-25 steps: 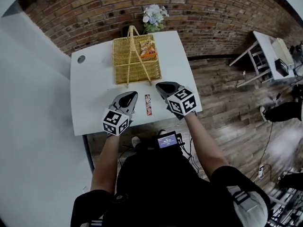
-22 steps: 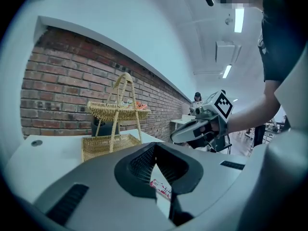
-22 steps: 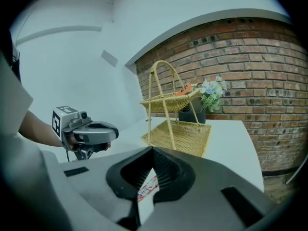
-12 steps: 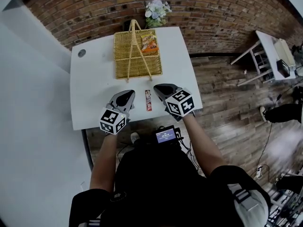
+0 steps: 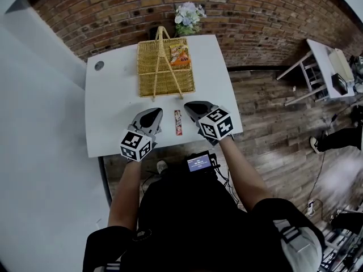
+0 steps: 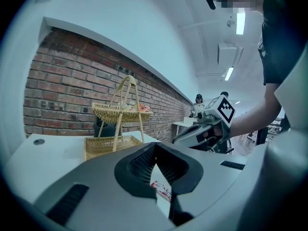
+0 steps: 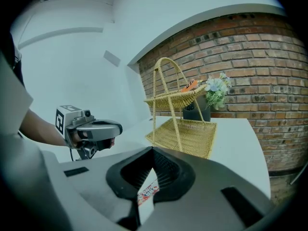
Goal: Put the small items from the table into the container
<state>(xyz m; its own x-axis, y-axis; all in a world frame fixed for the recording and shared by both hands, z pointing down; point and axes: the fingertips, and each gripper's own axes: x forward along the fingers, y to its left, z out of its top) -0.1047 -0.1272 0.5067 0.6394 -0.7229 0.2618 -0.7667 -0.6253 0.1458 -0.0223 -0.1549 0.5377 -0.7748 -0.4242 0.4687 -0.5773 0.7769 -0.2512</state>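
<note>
the little snack bar (image 5: 178, 122) lies flat on the counter (image 5: 113, 109), close to the near edge, right between the two tongs and touching neither. left tongs (image 5: 155, 113) closed on nothing, right tongs (image 5: 189, 105) closed on nothing too, both hovering just beside it.

here's the worry: a flat, thin wrapper gives the tips little to bite. a shallow scoop could skid it toward that near edge and off onto the floor (image 5: 266, 112). and with both tongs this close, going in together could knock one into the other. the right one also sits by the counter's right edge, so there's not much room on that side.

further out, the basket (image 5: 165, 83) stands just beyond, and its tall handle arches over the middle. that could snag a carried bar on the way in. an orange packet (image 5: 179, 55) sits on the upper shelf at the far side. the near lower tray looks bare, so it's the easier drop. flowers (image 5: 186, 17) at the far edge, well apart. wide open counter to the left.
</note>
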